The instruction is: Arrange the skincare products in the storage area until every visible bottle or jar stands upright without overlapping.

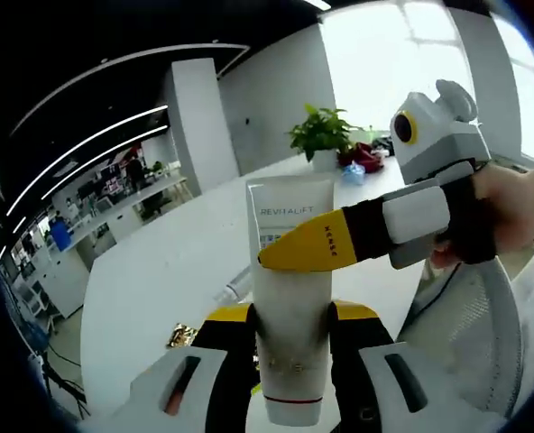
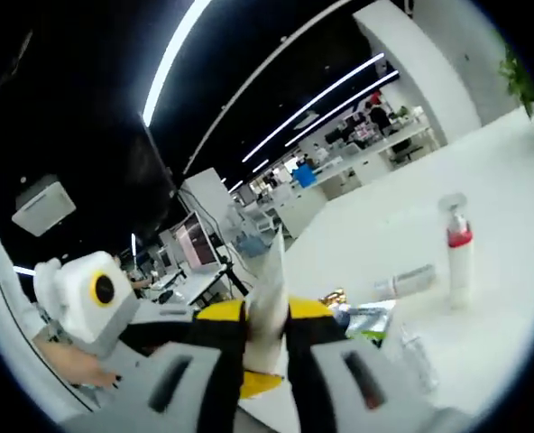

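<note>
A white Revitalift tube is held up off the table, its cap end down between the yellow-tipped jaws of my left gripper, which is shut on it. My right gripper comes in from the right, held by a hand, and its yellow jaw lies across the tube's upper part. In the right gripper view the tube's flat end shows edge-on, with my right gripper shut on it. A pump bottle with a red collar stands upright on the white table. Near it lie a small tube and a silver-green tube.
A gold wrapper lies on the table beside the lying products. A clear bottle sits nearer the table's edge. A potted plant stands at the table's far end. A mesh chair is at the right.
</note>
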